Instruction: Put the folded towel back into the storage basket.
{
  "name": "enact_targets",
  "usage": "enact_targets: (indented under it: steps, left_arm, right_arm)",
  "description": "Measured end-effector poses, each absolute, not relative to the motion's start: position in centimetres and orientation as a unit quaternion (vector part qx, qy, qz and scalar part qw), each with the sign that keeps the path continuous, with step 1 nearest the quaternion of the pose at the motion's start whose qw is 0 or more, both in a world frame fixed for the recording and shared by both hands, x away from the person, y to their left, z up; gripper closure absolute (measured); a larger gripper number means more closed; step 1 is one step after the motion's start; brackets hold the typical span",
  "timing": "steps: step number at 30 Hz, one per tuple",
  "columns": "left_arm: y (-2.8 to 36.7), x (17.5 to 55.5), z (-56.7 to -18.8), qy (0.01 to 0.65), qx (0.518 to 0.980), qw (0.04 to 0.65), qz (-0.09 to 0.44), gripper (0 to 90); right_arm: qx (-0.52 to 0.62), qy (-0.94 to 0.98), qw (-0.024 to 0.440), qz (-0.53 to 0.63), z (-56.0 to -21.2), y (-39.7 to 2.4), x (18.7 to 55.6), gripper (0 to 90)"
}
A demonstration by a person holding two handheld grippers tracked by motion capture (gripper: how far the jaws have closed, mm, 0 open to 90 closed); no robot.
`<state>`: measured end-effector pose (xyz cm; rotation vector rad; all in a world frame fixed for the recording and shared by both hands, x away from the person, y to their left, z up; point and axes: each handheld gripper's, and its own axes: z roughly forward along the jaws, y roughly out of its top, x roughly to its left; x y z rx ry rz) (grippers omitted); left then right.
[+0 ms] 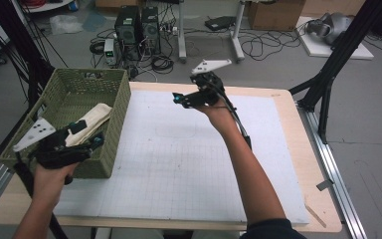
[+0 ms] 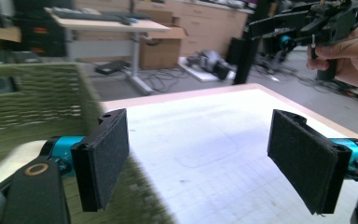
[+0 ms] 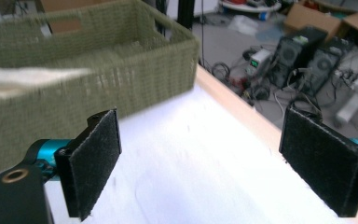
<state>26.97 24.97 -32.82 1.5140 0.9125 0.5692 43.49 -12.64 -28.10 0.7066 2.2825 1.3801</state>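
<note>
Left gripper point(image 1: 87, 144) jaws apart, empty, at the basket point(image 1: 122, 107) near corner. Right gripper point(image 1: 179, 98) also gaping, empty, right of basket. Cloth point(image 1: 95, 117) inside basket.

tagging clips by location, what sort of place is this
Most likely a lab or workshop. Computer towers and loose cables sit on the grey floor, cardboard boxes line the back, and the table carries a gridded white mat.

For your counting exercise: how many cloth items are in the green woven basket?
1: a cream folded cloth lies in the green woven basket, near its right wall; more could be hidden behind the left gripper.
</note>
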Motion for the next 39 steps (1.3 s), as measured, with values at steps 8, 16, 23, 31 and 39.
enact_targets:
  steps: [8,16,23,31,39]
  left_arm:
    - [19.9,28.5,-34.2,0.356,0.675,0.61,0.215,21.2]
    - [16.5,29.3,-36.4,0.339,0.689,0.611,0.191,21.4]
    - [14.7,29.2,-38.6,0.329,0.707,0.6,0.182,21.5]
    - [14.2,28.8,-40.3,0.328,0.715,0.592,0.179,21.9]
    - [14.1,28.7,-41.6,0.332,0.726,0.575,0.178,22.2]
  right_arm:
    - [0.278,0.809,0.203,0.476,-29.4,-18.2,39.7,11.3]
    - [0.304,0.789,0.239,0.478,-31.4,-23.3,35.7,11.3]
    - [0.346,0.768,0.265,0.47,-35.4,-27.7,31.5,11.3]
    - [0.383,0.75,0.27,0.466,-38.5,-30.1,28.5,11.3]
    - [0.392,0.753,0.276,0.45,-40.4,-30.4,27.4,11.3]
